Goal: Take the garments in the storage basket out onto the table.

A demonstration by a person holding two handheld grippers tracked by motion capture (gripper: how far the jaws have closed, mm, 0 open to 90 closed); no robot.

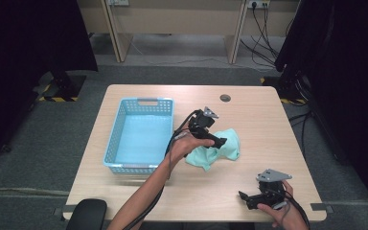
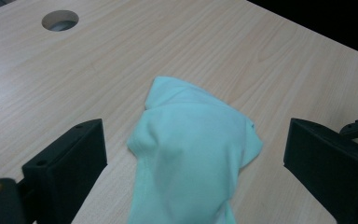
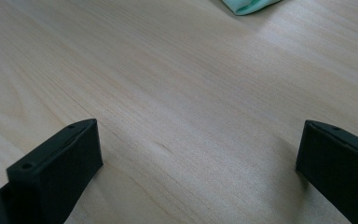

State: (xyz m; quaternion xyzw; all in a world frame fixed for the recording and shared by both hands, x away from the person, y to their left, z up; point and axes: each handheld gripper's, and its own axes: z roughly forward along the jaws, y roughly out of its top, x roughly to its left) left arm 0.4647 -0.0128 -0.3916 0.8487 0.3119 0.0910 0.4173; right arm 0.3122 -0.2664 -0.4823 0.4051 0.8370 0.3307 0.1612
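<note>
A crumpled mint-green cloth (image 1: 219, 148) lies near the middle of the wooden table (image 1: 258, 120). My left gripper (image 1: 218, 139) hovers over its left part, open. In the left gripper view the cloth (image 2: 191, 149) bulges up between the two wide-apart jaws, untouched by either. My right gripper (image 1: 243, 197) rests low near the table's front right edge, open, jaws pointing left. In the right gripper view bare wood lies between its jaws, and a corner of the cloth (image 3: 249, 5) peeks in at the top.
A light blue plastic basket (image 1: 141, 135) stands left of the cloth with nothing in it. A round cable hole (image 1: 225, 97) sits near the table's far edge. A black chair back (image 1: 86, 214) pokes up at the front left corner.
</note>
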